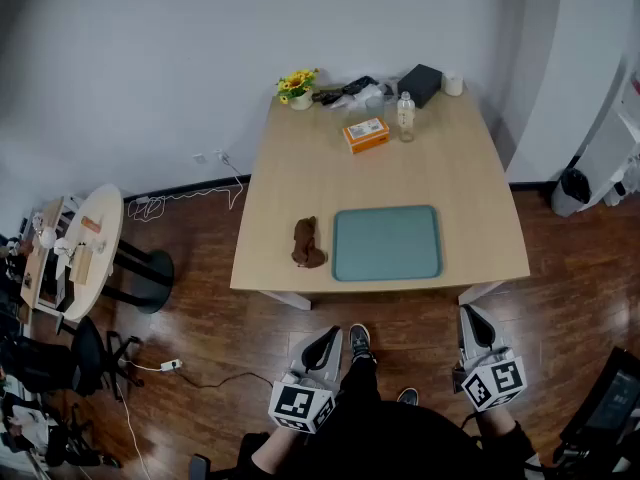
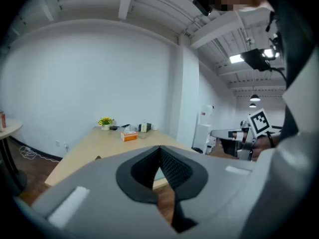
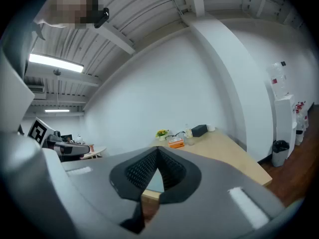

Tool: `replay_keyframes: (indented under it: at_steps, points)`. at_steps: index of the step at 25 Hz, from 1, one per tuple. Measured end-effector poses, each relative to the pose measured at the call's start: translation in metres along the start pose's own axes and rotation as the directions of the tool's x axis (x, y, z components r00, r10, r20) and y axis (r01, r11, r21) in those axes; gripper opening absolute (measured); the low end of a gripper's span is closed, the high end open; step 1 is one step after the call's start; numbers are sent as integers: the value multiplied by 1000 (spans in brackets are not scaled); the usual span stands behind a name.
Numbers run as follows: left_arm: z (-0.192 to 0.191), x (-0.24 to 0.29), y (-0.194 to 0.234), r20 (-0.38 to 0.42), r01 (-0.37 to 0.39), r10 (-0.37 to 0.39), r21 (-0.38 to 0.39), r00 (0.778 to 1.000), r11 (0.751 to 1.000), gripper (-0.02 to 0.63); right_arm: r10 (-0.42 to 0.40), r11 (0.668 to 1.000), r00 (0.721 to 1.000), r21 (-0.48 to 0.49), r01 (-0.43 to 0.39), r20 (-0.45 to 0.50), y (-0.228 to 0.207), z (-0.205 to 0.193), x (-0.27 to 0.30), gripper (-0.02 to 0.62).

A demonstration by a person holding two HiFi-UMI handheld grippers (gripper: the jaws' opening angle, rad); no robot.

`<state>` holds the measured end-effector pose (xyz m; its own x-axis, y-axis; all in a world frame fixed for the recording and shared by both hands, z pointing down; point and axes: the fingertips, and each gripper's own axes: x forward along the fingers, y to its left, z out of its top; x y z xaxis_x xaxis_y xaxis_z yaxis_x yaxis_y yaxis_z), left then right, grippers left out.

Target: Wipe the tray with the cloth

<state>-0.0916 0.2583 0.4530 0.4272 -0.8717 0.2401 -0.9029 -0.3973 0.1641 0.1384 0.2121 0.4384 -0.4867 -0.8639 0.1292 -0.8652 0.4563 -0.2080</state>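
Observation:
A teal tray [image 1: 386,243] lies flat near the front edge of the wooden table [image 1: 470,178]. A crumpled brown cloth [image 1: 308,243] rests on the tabletop just left of the tray, apart from it. Both grippers hang over the floor in front of the table, short of its edge. My left gripper [image 1: 328,336] is shut with nothing in it, below the cloth in the head view. To the right, my right gripper [image 1: 472,314] is also shut and empty. In the left gripper view the left gripper [image 2: 160,148] points at the table; in the right gripper view the right gripper [image 3: 157,149] does too.
At the table's far end stand an orange box [image 1: 366,134], a clear bottle [image 1: 405,116], a small flower pot [image 1: 298,88], a black box [image 1: 420,84] and a white roll [image 1: 453,84]. A round side table [image 1: 95,248] stands at left; a cable [image 1: 200,380] trails on the floor.

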Motion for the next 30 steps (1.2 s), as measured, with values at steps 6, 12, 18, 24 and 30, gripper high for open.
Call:
replay_keyframes:
  at_steps: [6, 12, 18, 24, 30]
  points:
    - [48, 71, 77, 73, 96, -98, 32, 992, 995, 3, -64, 998, 997, -9, 64, 37, 5, 34, 96, 2]
    - [91, 140, 125, 66, 170, -179, 128, 982, 977, 3, -136, 991, 990, -17, 136, 28, -15, 82, 167, 2]
    - [86, 176, 152, 12, 142, -143, 79, 990, 987, 3, -189, 978, 960, 46, 203, -204, -98, -2, 212, 2]
    - [92, 192, 151, 1, 72, -72, 60, 997, 996, 3, -135, 956, 821, 145, 255, -554, -158, -155, 255, 83]
    - [89, 205, 155, -22, 35, -34, 66, 999, 997, 3, -103, 971, 731, 93, 223, -675, -157, -214, 268, 146]
